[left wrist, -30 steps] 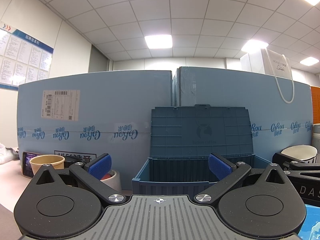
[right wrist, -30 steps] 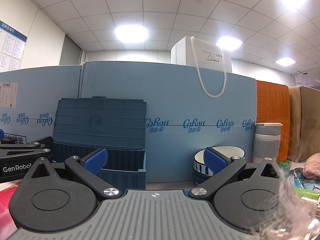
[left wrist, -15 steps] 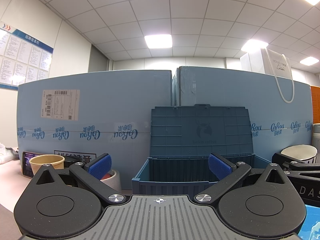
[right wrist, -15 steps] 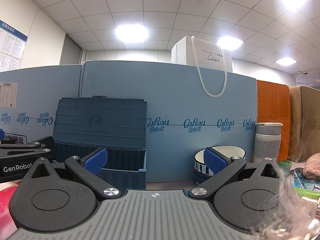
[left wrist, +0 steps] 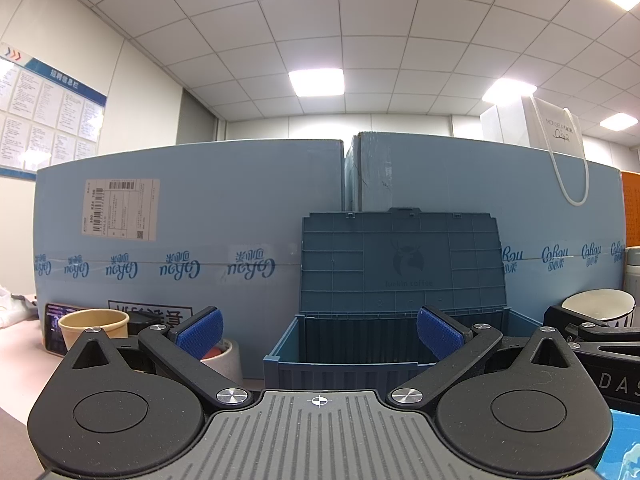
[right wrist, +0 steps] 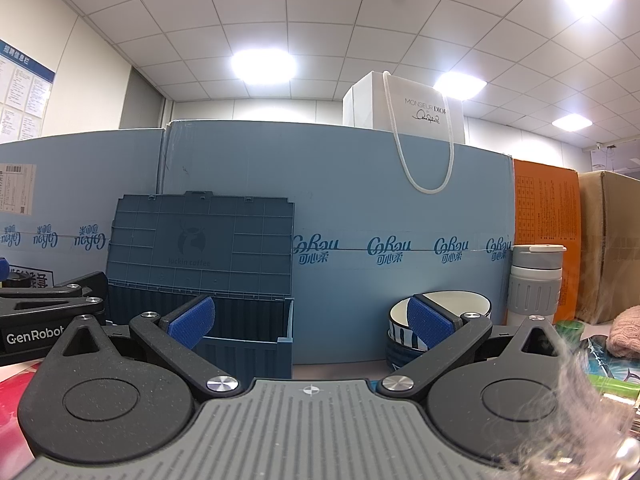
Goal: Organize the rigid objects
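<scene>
A dark blue plastic storage box [left wrist: 344, 364] [right wrist: 244, 344] stands ahead with its lid [left wrist: 400, 260] [right wrist: 200, 240] leaning up against the blue cartons. My left gripper [left wrist: 319, 330] is open and empty, level with the box's front rim. My right gripper [right wrist: 310, 322] is open and empty too, between the box and a striped bowl [right wrist: 440, 312] [left wrist: 598, 304]. A paper cup [left wrist: 94, 322] and a grey tape roll [left wrist: 224, 356] sit at the left. A grey-white bottle [right wrist: 534, 284] stands right of the bowl. The box's inside is hidden.
Tall light-blue cartons [left wrist: 200, 232] [right wrist: 400, 208] wall off the back, a white paper bag [right wrist: 404, 104] on top. Orange [right wrist: 544, 216] and brown [right wrist: 608, 240] cartons stand right. A pink knit item [right wrist: 624, 328], a green cap [right wrist: 570, 326] and a phone [left wrist: 52, 328] lie about.
</scene>
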{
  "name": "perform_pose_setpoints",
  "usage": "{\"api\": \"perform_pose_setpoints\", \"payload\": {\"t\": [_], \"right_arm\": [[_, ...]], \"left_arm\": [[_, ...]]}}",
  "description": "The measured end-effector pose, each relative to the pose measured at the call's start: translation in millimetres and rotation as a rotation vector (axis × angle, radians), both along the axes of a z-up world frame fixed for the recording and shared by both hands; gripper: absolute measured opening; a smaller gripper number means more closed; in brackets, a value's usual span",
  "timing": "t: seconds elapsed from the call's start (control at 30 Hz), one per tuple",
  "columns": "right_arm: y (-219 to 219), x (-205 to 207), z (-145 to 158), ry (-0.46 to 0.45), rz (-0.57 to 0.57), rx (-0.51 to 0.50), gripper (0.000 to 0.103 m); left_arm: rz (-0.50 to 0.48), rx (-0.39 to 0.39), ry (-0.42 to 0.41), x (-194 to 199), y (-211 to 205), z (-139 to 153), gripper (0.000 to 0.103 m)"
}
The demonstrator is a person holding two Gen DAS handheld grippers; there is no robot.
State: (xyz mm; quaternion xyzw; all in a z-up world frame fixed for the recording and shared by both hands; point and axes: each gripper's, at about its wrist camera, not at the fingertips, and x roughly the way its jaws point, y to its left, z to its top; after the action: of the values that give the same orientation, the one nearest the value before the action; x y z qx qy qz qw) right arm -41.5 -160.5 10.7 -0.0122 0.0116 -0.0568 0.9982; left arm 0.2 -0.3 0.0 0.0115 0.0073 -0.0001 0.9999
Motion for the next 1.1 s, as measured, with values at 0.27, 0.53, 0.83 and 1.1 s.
{"api": "perform_pose_setpoints", "payload": {"t": [0.27,0.53,0.83,1.1], "right_arm": [[-0.4,0.5,-1.5,-0.001,0.0,0.001,0.103],[-1.1,1.9,-7.1,0.007,0.006,0.006,0.103],[-0.4,2.3,-5.8,0.01,0.007,0.004,0.103],[-9.0,-2.2,-6.4,0.001,0.042,0.06,0.103]], "left_arm": [[-0.008,-0.008,0.004,0.1,1.7,-0.4,0.103],[-0.011,-0.009,0.013,-1.6,3.6,-1.0,0.103],[-0.013,-0.016,0.016,-1.3,4.6,-0.6,0.103],[-0.049,-0.015,0.018,-4.3,3.7,0.0,0.103]]}}
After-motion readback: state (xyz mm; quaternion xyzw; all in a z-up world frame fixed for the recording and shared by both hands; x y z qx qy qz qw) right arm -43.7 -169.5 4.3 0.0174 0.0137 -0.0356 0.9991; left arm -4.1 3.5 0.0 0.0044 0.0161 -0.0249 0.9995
